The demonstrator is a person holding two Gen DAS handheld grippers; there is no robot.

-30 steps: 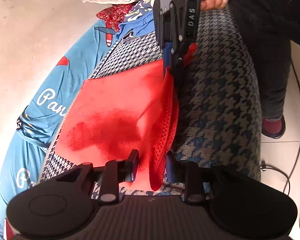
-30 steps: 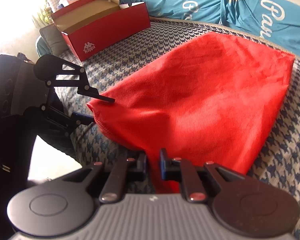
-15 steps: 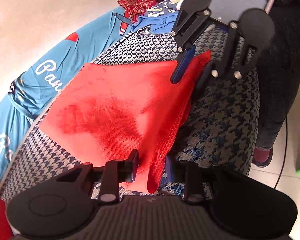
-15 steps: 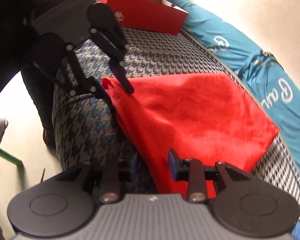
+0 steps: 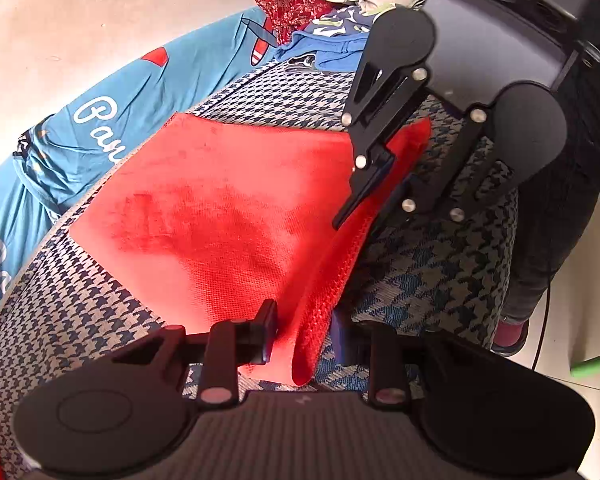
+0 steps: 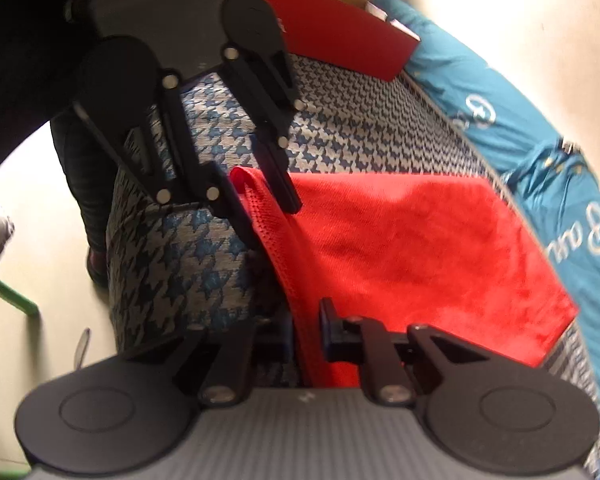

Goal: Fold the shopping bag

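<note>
Both claws grip one hanging edge of the red shopping bag (image 5: 228, 216): left gripper (image 5: 304, 332) clenched on the near corner fold, right gripper (image 6: 305, 330) just closed, its jaws pinching the hem at the far corner. From each claw the bag spreads flat ahead across the houndstooth cushion (image 5: 432, 276), reaching toward the blue bedsheet (image 5: 136, 120) beyond it

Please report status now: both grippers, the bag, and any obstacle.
Left gripper holds the red bag at its near edge. Right gripper shut on the same edge, jaws just closed. Bag lies flat on the checked cushion. Nothing in the way.
</note>
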